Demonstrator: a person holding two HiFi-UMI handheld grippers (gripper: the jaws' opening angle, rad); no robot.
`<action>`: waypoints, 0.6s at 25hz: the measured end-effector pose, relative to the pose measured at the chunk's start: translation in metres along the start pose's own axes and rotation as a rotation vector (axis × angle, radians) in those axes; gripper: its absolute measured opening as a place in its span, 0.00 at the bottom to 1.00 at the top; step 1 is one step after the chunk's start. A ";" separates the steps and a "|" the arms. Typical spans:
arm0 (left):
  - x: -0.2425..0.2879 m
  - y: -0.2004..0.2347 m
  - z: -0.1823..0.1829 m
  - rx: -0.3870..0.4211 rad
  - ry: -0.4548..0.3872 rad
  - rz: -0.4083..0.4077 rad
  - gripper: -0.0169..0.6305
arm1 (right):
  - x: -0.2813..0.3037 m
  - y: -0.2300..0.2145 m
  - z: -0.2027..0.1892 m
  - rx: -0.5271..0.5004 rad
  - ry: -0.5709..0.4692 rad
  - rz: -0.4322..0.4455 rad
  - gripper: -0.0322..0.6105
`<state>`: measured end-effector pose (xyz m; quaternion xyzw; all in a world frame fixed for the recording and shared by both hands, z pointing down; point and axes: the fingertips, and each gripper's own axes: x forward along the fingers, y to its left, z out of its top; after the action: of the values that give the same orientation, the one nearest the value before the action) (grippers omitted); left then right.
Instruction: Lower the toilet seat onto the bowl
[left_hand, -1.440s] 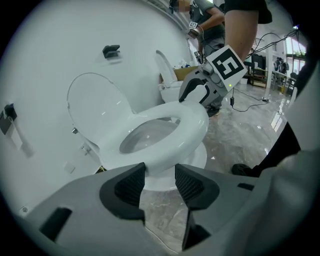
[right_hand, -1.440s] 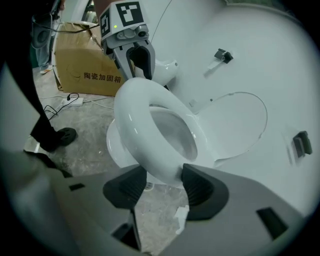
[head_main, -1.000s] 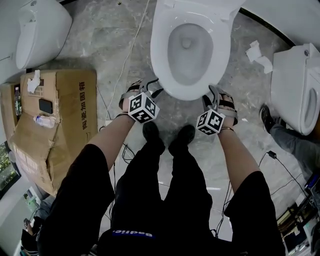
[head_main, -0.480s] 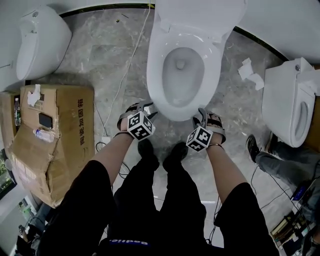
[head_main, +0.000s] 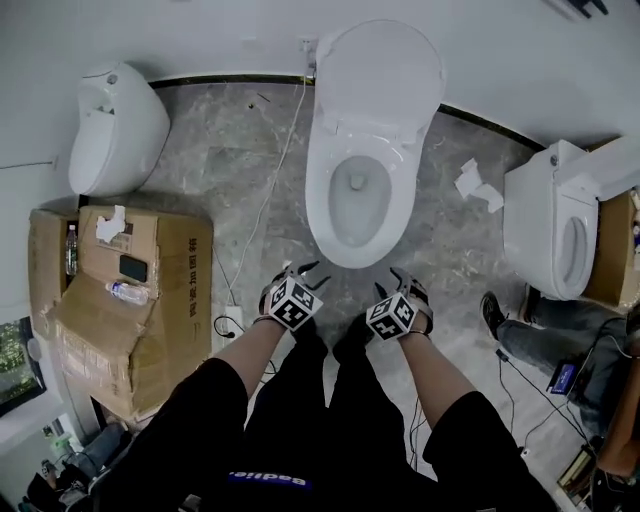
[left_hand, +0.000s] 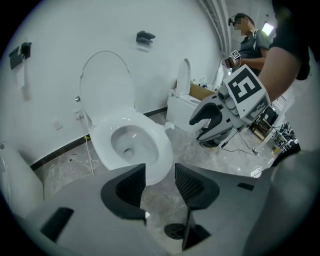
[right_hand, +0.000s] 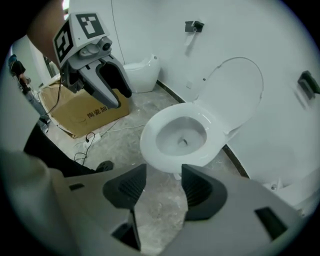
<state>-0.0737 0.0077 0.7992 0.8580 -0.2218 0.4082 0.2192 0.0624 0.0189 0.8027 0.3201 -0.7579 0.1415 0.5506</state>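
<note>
Small white toilet (head_main: 112, 128): seen at the far left of the head view, set against the wall.
Cardboard box (head_main: 165, 290): placed just below that toilet; a phone (head_main: 132, 267) and a plastic bottle (head_main: 128, 291) are laid on its flaps.
White cable (head_main: 268, 190): run along the grey floor between the box and the middle toilet.
Left gripper (left_hand: 160, 182): held low in front of the bowl, jaws parted, with only floor seen between them (nothing is touched).
Bowl (head_main: 355, 205): found at centre, open, just ahead of both grippers.
Toilet seat (head_main: 383, 72): stood upright behind the bowl, leaned towards the wall, not yet lowered, and well apart from both grippers.
Right gripper (right_hand: 164, 187): held beside the left one at a like height, jaws spread, nothing gripped, the bowl's front rim seen just beyond them.
Crumpled paper (head_main: 475, 183): left on the floor to the right of the bowl.
Second toilet (head_main: 550, 225): seen at the right edge, lid raised.
Shoe (head_main: 493, 312): worn by another person, near that toilet's base.
</note>
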 end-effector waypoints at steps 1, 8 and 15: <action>-0.012 -0.007 0.008 -0.005 -0.015 -0.002 0.32 | -0.014 0.003 0.005 0.016 -0.010 0.001 0.39; -0.087 -0.046 0.066 -0.034 -0.134 0.001 0.32 | -0.108 0.012 0.037 0.133 -0.115 -0.001 0.39; -0.171 -0.062 0.120 -0.039 -0.271 0.049 0.32 | -0.203 0.007 0.087 0.245 -0.296 -0.014 0.38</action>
<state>-0.0636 0.0254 0.5822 0.8952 -0.2783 0.2892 0.1938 0.0321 0.0417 0.5853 0.4071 -0.8055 0.1802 0.3911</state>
